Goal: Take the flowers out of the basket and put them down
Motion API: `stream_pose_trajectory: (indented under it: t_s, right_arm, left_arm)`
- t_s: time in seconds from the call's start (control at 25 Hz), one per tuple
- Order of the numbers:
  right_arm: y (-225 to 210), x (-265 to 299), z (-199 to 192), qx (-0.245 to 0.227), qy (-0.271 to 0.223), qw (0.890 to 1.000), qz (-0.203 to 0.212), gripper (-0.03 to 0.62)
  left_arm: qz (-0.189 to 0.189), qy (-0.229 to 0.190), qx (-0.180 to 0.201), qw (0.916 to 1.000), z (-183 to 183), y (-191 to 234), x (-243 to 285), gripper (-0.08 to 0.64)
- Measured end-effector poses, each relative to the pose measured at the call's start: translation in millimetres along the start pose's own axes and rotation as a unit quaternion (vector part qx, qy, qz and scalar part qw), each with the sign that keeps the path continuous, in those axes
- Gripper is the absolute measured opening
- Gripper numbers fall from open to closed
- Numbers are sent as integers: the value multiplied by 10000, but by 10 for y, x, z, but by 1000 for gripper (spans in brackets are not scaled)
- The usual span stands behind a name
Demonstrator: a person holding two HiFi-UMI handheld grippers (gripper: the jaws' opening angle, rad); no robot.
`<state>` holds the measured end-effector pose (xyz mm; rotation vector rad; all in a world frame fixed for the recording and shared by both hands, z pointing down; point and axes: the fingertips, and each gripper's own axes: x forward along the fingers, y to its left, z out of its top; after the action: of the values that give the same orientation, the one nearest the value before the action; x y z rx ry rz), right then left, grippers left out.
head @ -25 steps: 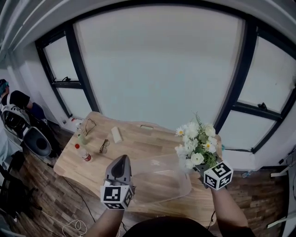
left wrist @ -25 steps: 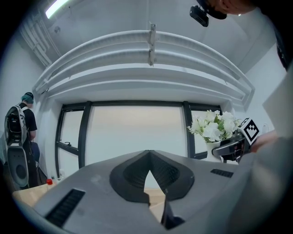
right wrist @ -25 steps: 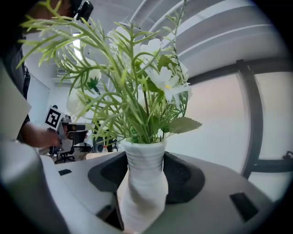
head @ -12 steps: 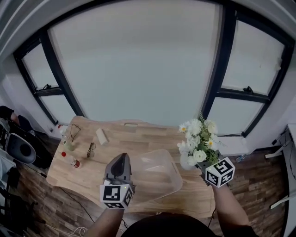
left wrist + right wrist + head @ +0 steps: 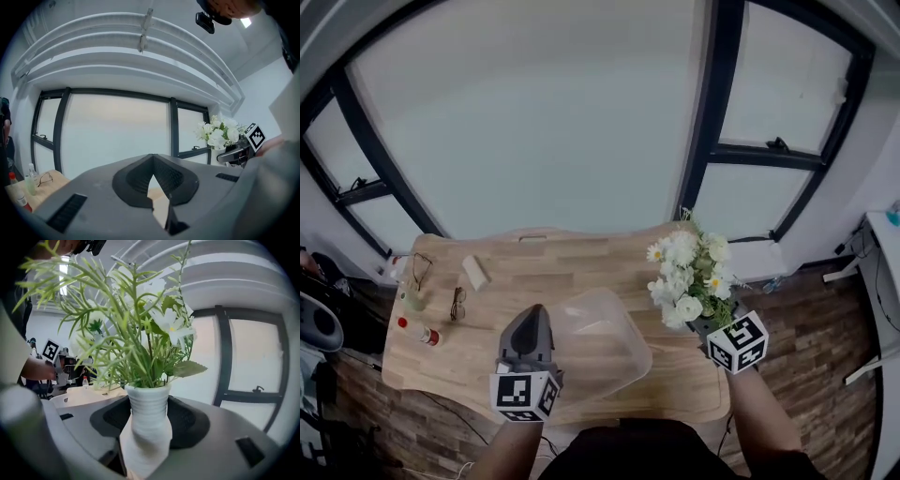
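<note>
White flowers with green sprigs (image 5: 684, 277) stand in a ribbed white vase (image 5: 147, 423). My right gripper (image 5: 703, 323) is shut on the vase's body and holds it upright above the right end of the wooden table (image 5: 581, 267). The clear plastic basket (image 5: 600, 342) sits at the table's front middle, left of the flowers. My left gripper (image 5: 534, 314) is at the basket's left rim with its tips together; whether it pinches the rim I cannot tell. In the left gripper view the flowers (image 5: 218, 133) and the right gripper (image 5: 234, 154) show at the right.
On the table's left end lie two pairs of glasses (image 5: 457, 302), a red-capped bottle (image 5: 417, 330), a small green bottle (image 5: 412, 298) and a white block (image 5: 475, 272). Dark-framed windows stand behind the table. Wood floor surrounds it.
My head view has swung right. Both hands have drifted across and a little down, and the vase of flowers stays in the right gripper.
</note>
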<state>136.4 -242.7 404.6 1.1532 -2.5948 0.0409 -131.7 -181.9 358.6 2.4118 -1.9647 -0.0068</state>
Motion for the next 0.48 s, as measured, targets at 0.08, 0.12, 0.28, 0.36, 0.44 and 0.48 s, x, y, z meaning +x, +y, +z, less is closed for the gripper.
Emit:
stream_pose_trajectory:
  t_s: [0.08,0.12,0.28,0.36,0.44,0.48]
  right_arm:
    - [-63,-26,-104,104,37,9999,-76,261]
    - [-86,-36,-161,177,58,9998,-98,261]
    - [-129,-38,-365,451,117,9988,-168,261]
    - [-150,-54,-443,498,135,9984,-209,261]
    - [-175,-74,-515,531,151,9982,-232,261]
    - [-183,-83,-551,544,159,9981,-244,261]
  left_arm:
    - [-38,50,-15,10000,-48,-47,49,3]
    - [-56,75,-20,10000,-72,-67,69,5]
    - [-146,215,-40,9997,-200,-125,162,5]
    - [-210,282,-55,9994,-257,-193,205,4]
    - [-278,319,-54,9991,-287,-277,245,5]
    - [-311,330,-44,9990,-298,-315,259,5]
